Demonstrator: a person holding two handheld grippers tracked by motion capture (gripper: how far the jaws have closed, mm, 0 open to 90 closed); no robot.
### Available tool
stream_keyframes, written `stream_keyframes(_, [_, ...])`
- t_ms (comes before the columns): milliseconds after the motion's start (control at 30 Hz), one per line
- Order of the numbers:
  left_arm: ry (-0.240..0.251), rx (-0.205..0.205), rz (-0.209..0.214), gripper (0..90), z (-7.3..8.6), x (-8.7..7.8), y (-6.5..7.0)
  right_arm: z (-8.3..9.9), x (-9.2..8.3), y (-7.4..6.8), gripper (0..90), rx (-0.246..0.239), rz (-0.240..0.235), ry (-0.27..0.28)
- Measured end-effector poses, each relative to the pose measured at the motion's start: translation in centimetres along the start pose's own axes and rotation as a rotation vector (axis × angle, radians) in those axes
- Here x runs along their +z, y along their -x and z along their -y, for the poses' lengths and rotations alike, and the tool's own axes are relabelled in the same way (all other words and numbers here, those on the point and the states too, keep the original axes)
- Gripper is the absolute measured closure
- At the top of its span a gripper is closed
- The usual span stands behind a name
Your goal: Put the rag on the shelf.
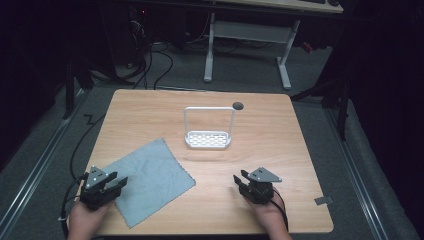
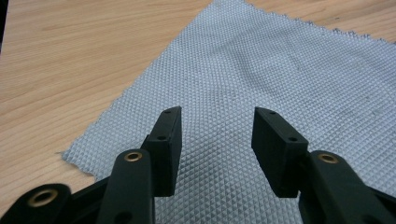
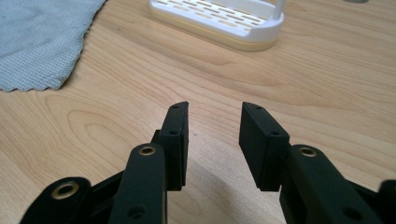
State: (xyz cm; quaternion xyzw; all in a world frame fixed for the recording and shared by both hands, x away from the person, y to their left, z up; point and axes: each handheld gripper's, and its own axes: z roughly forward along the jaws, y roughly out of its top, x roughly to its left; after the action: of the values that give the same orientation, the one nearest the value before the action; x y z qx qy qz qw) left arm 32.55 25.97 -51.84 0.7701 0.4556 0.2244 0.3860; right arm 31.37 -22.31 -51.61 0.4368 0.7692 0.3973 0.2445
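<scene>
Both grippers low at the near edge of the table (image 1: 280,140), one in each hand, and neither has anything in its grasp. The left gripper (image 1: 119,181) sits at the near left corner, right at the near left edge of the cloth (image 1: 150,175); from the high view its jaws reach in over that edge. In the left gripper view the left gripper (image 2: 217,140) shows its jaws standing well apart, with a clear gap between the pads and the cloth's dimpled weave (image 2: 261,79) lying flat beneath and beyond them. Whether the tips touch the fabric I cannot tell, but nothing is pinched.

The cloth is grey-blue, spread flat and turned like a diamond on the left half of the table, one corner pointing toward the middle, its near corner close to the table's front edge.

Over on the other side, the right gripper (image 1: 239,180) sits near the front edge, right of centre, well apart from the cloth. In its own view the right gripper (image 3: 215,135) has its jaws parted too, with bare wood between the pads and nothing gripped. Ahead of it in that view, the white rack (image 3: 219,21) with its slotted base, and off to the left, the cloth's scalloped edge (image 3: 42,42).

From above, the rack (image 1: 208,139) stands mid-table with its tall hoop handle upright, just beyond the cloth's far corner
</scene>
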Motion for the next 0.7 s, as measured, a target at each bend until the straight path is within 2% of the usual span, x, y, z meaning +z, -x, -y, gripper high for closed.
stream_keyframes(167, [0.006,-0.043,0.020,53.1,0.0,0.2,-0.3,-0.1,-0.1,0.0,66.0,0.021,-0.003,-0.006])
stream_keyframes(267, [-0.004,-0.040,0.018,53.2,0.0,0.4,-0.4,-0.1,-0.1,-0.3,66.1,0.002,-0.011,-0.002])
stream_keyframes(367, [-0.028,-0.054,0.026,60.1,0.1,0.5,-0.6,-0.3,-0.2,-1.2,69.0,-0.019,-0.028,0.004])
stream_keyframes(400, [-0.040,-0.059,0.033,64.2,0.2,0.6,-0.7,-0.5,-0.2,-1.9,72.5,-0.036,-0.041,0.008])
stream_keyframes(433, [-0.052,-0.064,0.036,68.4,0.4,0.8,-0.8,-0.8,0.0,-2.6,79.9,-0.046,-0.070,0.010])
stream_keyframes(467, [-0.063,-0.064,0.033,71.6,0.5,0.9,-0.8,-1.0,0.3,-3.6,88.2,-0.047,-0.117,0.011])
stream_keyframes(500, [-0.082,-0.070,0.037,77.8,0.6,1.1,-0.9,-1.3,0.7,-4.4,90.0,-0.055,-0.145,0.007])
stream_keyframes(533, [-0.082,-0.070,0.037,84.7,0.6,1.1,-0.9,-1.3,0.7,-4.4,90.0,-0.055,-0.145,0.007])
stream_keyframes(567, [-0.099,-0.063,0.031,89.4,0.7,1.3,-1.0,-2.5,2.6,-7.4,90.0,-0.121,-0.226,-0.038])
stream_keyframes(633, [-0.111,-0.050,0.032,90.0,0.6,1.3,-1.0,-3.3,3.7,-9.2,90.0,-0.157,-0.258,-0.047])
stream_keyframes(667, [-0.111,-0.050,0.032,90.0,0.6,1.3,-1.0,-3.3,3.7,-9.2,90.0,-0.157,-0.258,-0.047])
stream_keyframes(700, [-0.114,-0.034,0.028,90.0,0.6,1.2,-0.8,-4.2,4.7,-11.0,90.0,-0.179,-0.286,-0.058])
